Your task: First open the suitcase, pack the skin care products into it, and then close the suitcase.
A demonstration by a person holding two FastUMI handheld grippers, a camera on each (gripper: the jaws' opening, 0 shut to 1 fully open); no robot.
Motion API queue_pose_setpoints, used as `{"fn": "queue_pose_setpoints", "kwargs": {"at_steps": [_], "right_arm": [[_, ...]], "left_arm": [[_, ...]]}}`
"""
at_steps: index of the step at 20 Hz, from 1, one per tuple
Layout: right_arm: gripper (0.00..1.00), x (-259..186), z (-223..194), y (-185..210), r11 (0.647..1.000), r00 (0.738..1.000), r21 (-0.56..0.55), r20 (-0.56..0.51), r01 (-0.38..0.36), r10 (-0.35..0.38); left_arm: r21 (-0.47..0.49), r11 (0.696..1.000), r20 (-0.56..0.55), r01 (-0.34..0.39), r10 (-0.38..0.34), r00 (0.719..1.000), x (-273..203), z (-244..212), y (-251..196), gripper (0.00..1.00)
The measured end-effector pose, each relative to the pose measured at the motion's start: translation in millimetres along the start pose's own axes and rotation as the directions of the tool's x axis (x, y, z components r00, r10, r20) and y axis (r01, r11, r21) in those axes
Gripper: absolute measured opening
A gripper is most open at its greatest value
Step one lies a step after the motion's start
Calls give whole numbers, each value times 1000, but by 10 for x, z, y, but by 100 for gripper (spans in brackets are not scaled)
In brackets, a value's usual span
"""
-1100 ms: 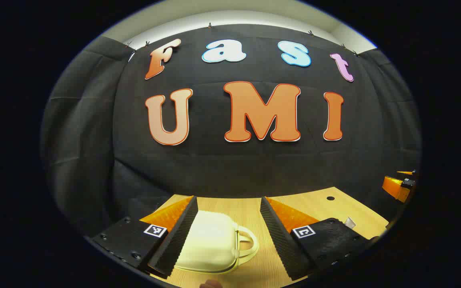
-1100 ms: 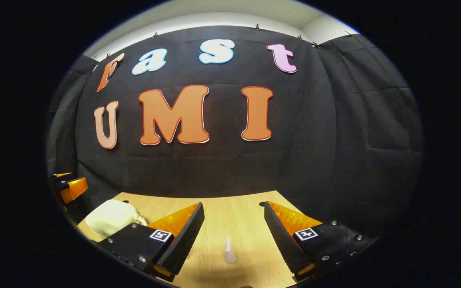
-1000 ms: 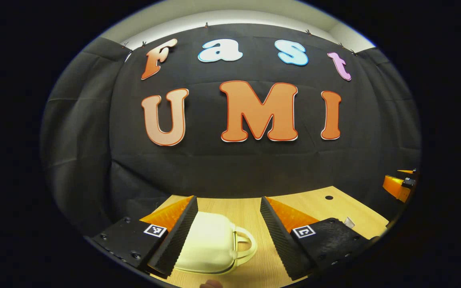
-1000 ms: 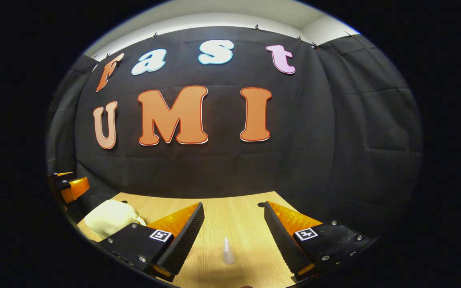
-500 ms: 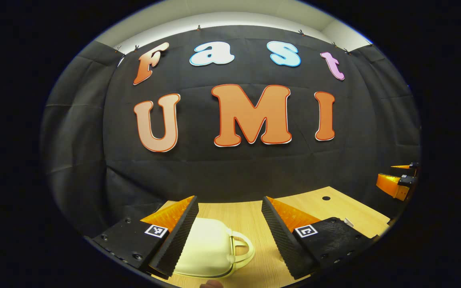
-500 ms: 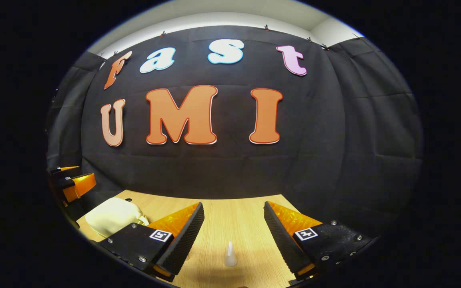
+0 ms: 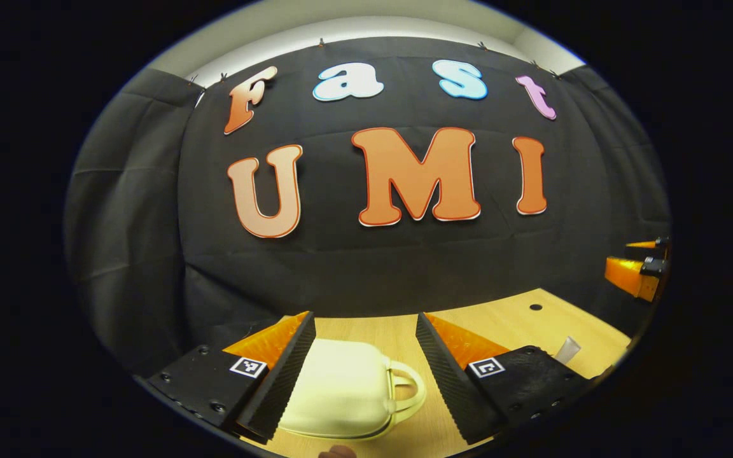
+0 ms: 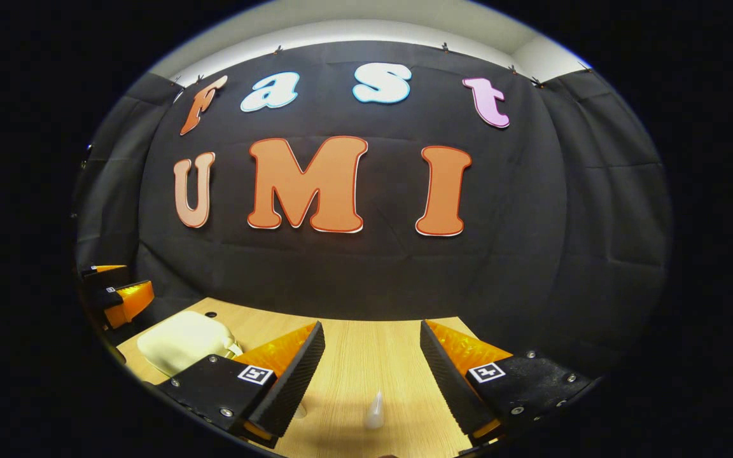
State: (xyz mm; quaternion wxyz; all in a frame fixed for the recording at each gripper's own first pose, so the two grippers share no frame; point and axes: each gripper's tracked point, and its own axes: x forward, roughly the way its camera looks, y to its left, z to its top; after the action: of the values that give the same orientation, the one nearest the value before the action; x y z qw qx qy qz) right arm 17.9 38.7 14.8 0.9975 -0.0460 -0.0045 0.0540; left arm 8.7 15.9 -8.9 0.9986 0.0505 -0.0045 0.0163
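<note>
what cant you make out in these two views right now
- Cream suitcase: in the left gripper view its left side sits behind the left gripper's finger; in the right gripper view the right gripper's finger covers its near end, so no latch or zipper can be seen.
- Small pale bottle: too small and blurred to identify.
- Pale tube: half hidden behind a finger.

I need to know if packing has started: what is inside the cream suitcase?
Nothing inside can be seen: the suitcase lies closed on the wooden table, its shell covering the interior. A small clear bottle stands outside on the table, between the right gripper fingers.
</note>
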Motion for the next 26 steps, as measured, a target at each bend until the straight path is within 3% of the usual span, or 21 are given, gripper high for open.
{"fn": "queue_pose_setpoints", "kwargs": {"at_steps": [3, 9, 17, 20, 23, 26], "right_arm": [[96, -3, -74, -75, 1000, 1000, -12, -12, 15, -15], [96, -59, -321, -297, 998, 996, -36, -65, 59, -62], [96, -137, -644, -520, 995, 984, -30, -151, 94, -97], [96, -176, -762, -618, 993, 977, -39, -175, 113, -118], [96, -232, -873, -726, 990, 969, -50, -202, 133, -141], [96, -282, -951, -863, 985, 960, -54, -224, 162, -171]], "left_arm": [[118, 993, -20, -1, 4, 1000, 41, -207, -46, 99], [327, 942, -112, 75, -40, 993, 22, -862, -387, 99], [537, 823, -214, 184, -78, 974, 118, -1521, -685, 99], [628, 753, -229, 197, -63, 971, 225, -1695, -718, 99], [675, 701, -276, 231, -50, 960, 349, -1896, -721, 99], [703, 670, -289, 237, -35, 957, 472, -1995, -740, 99]]}}
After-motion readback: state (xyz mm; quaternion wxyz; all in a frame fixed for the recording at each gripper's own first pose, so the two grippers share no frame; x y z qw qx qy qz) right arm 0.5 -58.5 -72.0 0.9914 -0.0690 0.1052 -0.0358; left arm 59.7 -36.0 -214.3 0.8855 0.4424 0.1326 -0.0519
